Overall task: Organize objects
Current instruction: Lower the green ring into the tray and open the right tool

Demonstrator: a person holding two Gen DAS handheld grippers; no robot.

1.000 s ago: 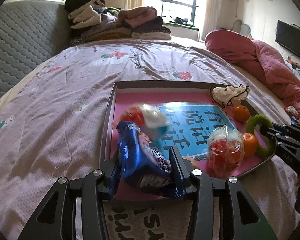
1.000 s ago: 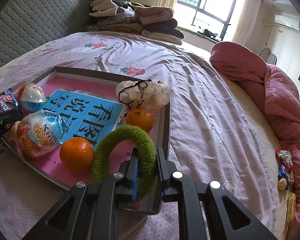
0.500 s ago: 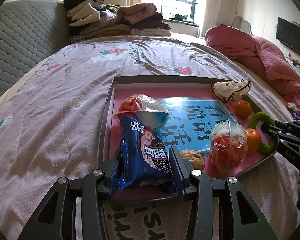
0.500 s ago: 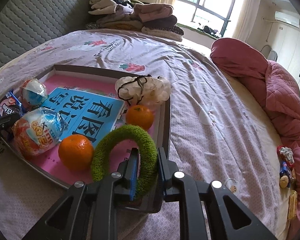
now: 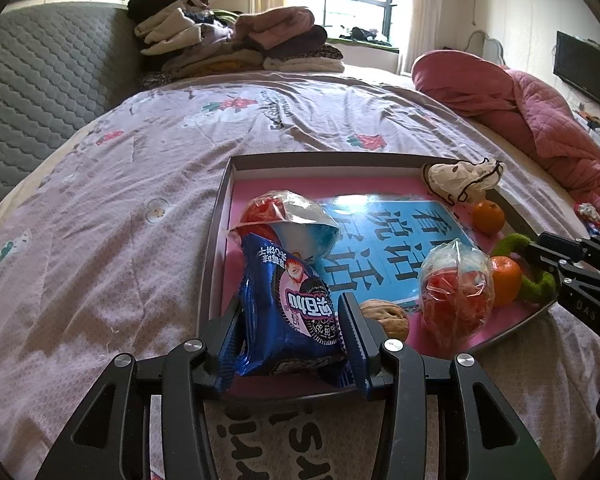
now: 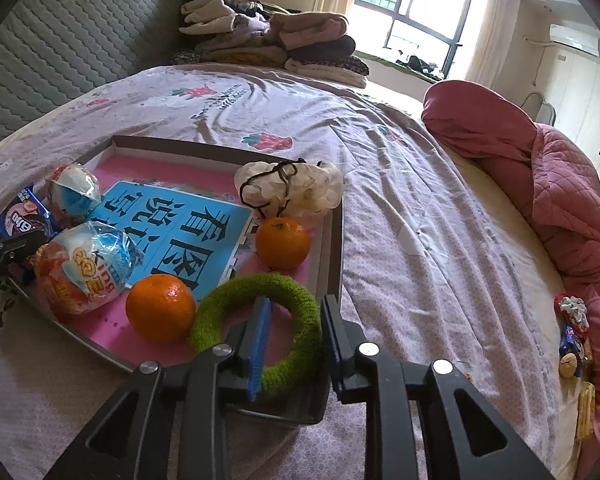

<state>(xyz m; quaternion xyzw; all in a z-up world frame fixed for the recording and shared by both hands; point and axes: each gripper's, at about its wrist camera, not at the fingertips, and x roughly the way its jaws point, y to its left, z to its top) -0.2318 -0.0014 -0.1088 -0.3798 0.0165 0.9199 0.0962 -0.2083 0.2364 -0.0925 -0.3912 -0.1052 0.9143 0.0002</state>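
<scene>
A pink-lined tray (image 5: 219,216) lies on the bed. My left gripper (image 5: 290,314) is shut on a blue cookie packet (image 5: 288,304), which rests at the tray's near left corner. My right gripper (image 6: 296,320) is open, its fingers apart on either side of one stretch of a green fuzzy ring (image 6: 300,320) that lies in the tray's near right corner (image 6: 332,240). The ring also shows in the left wrist view (image 5: 536,280). The tray holds a blue booklet (image 5: 388,244), two wrapped toy eggs (image 5: 456,292), two oranges (image 6: 160,308), a walnut (image 5: 384,314) and a white pouch (image 6: 296,188).
A pink quilt (image 6: 540,168) is bunched along the bed's right side, with small items (image 6: 572,332) beside it. Folded clothes (image 5: 236,48) are stacked at the far end by the grey headboard (image 5: 40,88). A printed cloth (image 5: 284,440) lies under my left gripper.
My right gripper has opened and let go of the green ring, which now lies in the tray. My left gripper has lowered the cookie packet into the tray's near corner.
</scene>
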